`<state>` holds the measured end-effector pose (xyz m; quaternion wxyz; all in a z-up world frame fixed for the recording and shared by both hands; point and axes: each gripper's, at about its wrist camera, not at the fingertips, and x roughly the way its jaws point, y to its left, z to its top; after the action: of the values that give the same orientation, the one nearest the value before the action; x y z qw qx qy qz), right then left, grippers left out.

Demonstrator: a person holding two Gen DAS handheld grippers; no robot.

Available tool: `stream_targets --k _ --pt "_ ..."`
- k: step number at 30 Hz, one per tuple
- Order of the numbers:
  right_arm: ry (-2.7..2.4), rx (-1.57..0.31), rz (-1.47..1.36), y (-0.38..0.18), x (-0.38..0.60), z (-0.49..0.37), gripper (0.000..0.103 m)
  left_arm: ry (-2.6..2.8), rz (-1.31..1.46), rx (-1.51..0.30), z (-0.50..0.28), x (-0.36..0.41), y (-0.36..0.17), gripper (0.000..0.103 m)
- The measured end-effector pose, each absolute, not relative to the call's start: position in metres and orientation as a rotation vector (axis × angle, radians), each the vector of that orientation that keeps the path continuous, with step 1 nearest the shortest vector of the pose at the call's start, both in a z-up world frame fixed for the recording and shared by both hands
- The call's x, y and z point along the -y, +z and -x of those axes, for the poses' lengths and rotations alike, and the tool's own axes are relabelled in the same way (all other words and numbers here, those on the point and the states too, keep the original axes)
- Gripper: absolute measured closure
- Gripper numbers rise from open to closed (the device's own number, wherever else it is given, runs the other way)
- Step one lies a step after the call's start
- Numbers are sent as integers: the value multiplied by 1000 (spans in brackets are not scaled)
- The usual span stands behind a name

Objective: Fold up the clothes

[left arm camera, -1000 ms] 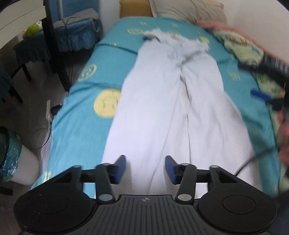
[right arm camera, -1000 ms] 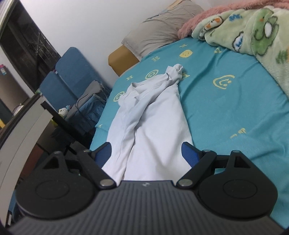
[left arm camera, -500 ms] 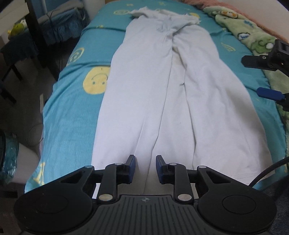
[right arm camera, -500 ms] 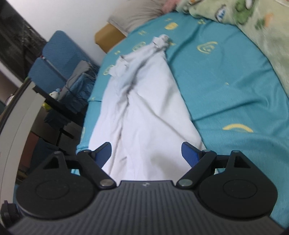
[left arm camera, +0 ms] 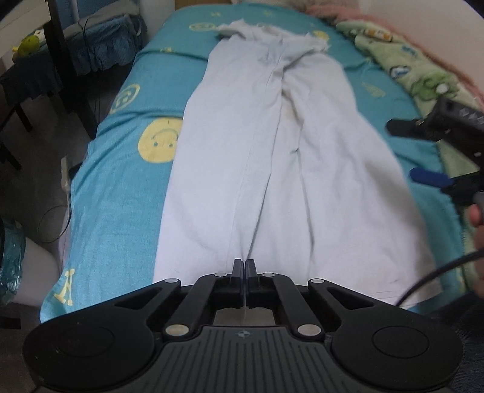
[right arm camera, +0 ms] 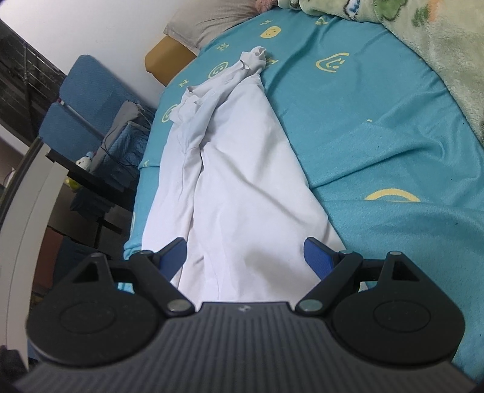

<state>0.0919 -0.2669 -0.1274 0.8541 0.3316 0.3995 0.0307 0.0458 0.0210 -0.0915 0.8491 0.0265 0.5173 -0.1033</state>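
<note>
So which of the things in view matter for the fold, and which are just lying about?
For the job:
white trousers
left gripper, shut on their hem
right gripper, open

Lying about:
green blanket
pillow
blue chair

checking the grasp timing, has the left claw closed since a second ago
Yes. The left claw was open a second ago with white trousers visible between its fingers; now its fingers meet, shut on the near hem at the bed's near end.

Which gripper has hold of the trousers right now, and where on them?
The left gripper is shut on the white trousers at the near hem edge; the right gripper is open, empty.
</note>
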Motion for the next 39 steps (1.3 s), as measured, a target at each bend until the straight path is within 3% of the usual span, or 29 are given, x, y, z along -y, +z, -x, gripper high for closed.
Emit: stream_targets --k 8,19,21,29,32,34,36,39 --pt "75 -817 -753 -124 273 -99 17 -336 -106 -1021 -31 6 -50 103" --pt "277 -750 -915 -127 271 -108 16 -436 -67 -959 -22 17 -52 103" --pt "347 -780 -995 -138 262 -124 26 -434 -23 -951 -20 4 -48 103" --pt "453 -916 -1042 -181 209 -188 37 -401 95 -959 -24 -29 -45 103" --pt "442 -924 -1020 -185 205 -194 52 -406 107 -973 -24 -27 -51 103" --pt "433 -928 -1005 -186 204 -197 77 -415 103 -978 -23 -23 -54 103" --pt "418 -894 -966 -179 208 -196 93 -427 100 -980 -23 -18 -56 103" --pt "421 -821 -938 -162 220 -190 98 -451 104 -986 -24 -11 -60 103"
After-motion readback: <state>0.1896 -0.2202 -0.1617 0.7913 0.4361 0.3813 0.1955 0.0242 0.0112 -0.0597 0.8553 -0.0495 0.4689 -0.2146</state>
